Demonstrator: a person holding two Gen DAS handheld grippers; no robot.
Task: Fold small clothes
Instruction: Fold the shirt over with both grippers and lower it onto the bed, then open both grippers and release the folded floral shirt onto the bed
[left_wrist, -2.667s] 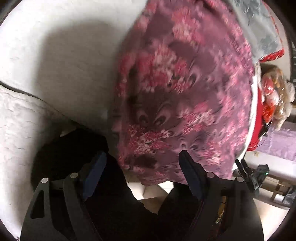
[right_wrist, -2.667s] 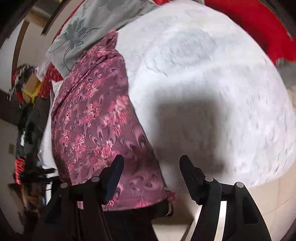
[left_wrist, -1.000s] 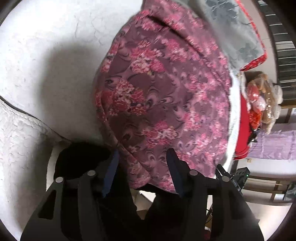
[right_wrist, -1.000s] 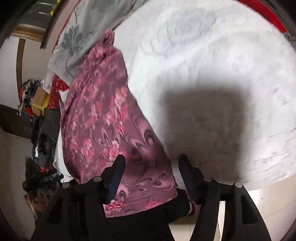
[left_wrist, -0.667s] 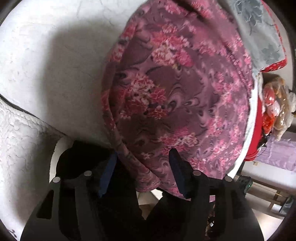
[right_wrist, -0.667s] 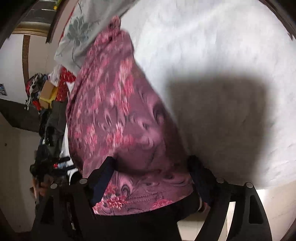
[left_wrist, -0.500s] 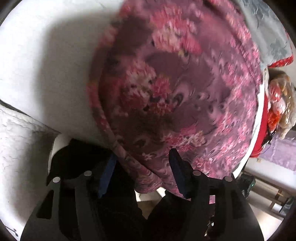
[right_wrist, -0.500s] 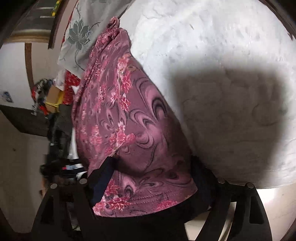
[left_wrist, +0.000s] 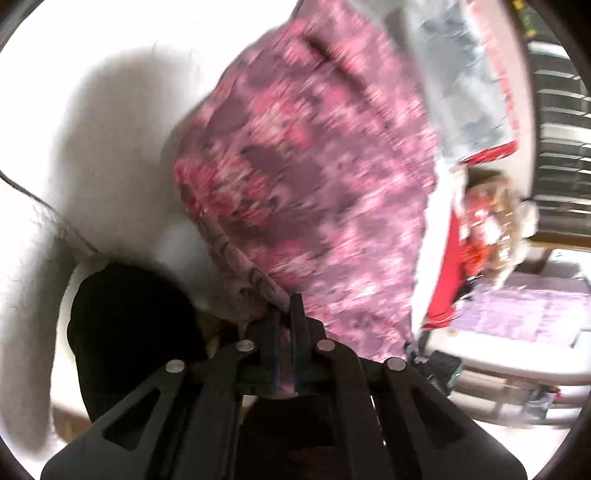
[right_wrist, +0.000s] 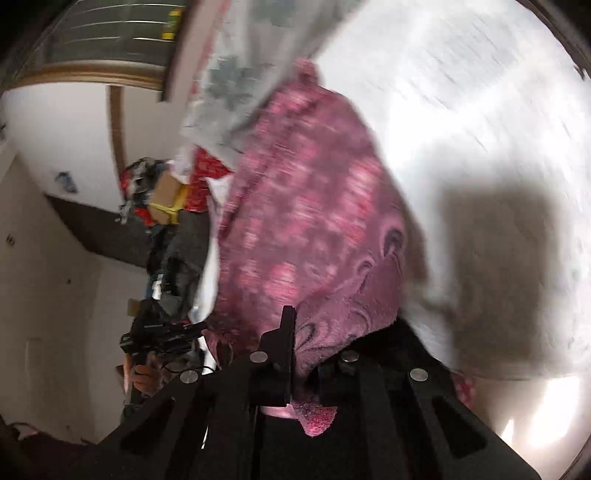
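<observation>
Both pairs of fingers have just been closing and now pinch the near hem of the floral garment (left_wrist: 314, 177) — your left gripper (left_wrist: 283, 306) clenched on one corner, your right gripper (right_wrist: 301, 332) on the other, cloth bunched between the jaws. That garment lies on the white bedspread (left_wrist: 110, 122), running away from you toward the grey pillow (right_wrist: 229, 85) at the far end. Watch the hold: only a thin edge is caught, so a fast or uneven lift could pull a corner free — or drag the whole piece sideways and skew the fold.
</observation>
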